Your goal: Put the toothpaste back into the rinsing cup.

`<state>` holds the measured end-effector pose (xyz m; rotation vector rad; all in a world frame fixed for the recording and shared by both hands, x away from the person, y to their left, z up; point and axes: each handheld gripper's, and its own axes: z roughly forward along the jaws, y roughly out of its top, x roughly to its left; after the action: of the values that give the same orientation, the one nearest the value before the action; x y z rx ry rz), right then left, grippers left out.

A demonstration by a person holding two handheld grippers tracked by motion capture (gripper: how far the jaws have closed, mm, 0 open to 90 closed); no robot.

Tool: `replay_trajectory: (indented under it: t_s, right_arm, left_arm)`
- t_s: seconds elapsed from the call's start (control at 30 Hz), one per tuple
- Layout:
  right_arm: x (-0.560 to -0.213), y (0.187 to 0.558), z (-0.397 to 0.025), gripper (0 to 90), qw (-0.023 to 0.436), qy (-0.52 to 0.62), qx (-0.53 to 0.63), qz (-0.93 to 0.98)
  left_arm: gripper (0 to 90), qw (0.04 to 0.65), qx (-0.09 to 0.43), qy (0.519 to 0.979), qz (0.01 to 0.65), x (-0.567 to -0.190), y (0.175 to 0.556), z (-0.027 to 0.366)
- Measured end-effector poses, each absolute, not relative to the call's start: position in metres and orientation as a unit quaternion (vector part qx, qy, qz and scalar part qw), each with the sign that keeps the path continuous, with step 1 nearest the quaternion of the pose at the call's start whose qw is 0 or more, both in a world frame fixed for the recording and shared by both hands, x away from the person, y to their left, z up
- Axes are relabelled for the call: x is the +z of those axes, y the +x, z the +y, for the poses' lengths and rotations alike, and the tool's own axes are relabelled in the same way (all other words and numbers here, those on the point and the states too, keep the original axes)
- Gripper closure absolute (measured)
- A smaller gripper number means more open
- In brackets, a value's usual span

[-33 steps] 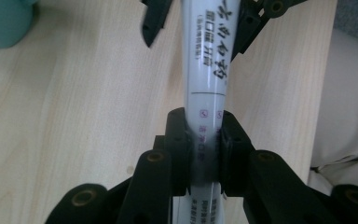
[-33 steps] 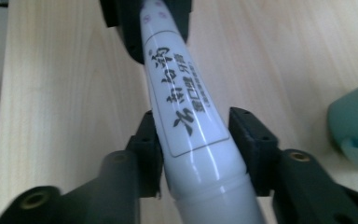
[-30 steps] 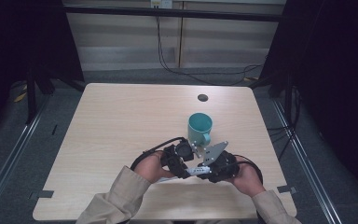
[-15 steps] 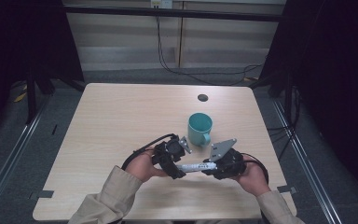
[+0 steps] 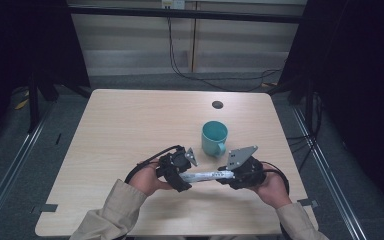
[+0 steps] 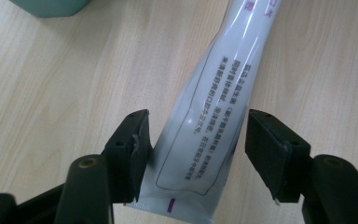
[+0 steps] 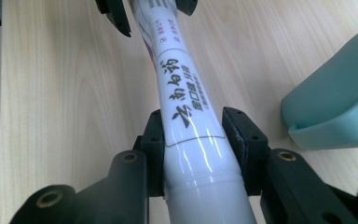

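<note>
White tube: held level just above the counter, between both grippers, near the teal mug. Right gripper: jaws clamped on the tube's cap end. Left gripper: jaws apart around the flat crimped end, one jaw touching it, the other clear.
</note>
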<state>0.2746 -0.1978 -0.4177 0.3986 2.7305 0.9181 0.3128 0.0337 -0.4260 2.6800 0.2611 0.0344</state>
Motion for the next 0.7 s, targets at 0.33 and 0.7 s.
replay_trajectory:
  t_s: [0.33, 0.7]
  right_arm:
    - [-0.416, 0.274, -0.196, 63.1, 0.106, 0.132, 0.326, 0.93]
    - [-0.424, 0.279, -0.204, 60.6, 0.08, 0.148, 0.338, 0.926]
  left_arm:
    - [60.1, 0.207, 0.012, 0.975, 0.079, -0.423, 0.31, 0.03]
    - [74.4, 0.192, 0.036, 0.979, 0.058, -0.414, 0.303, 0.025]
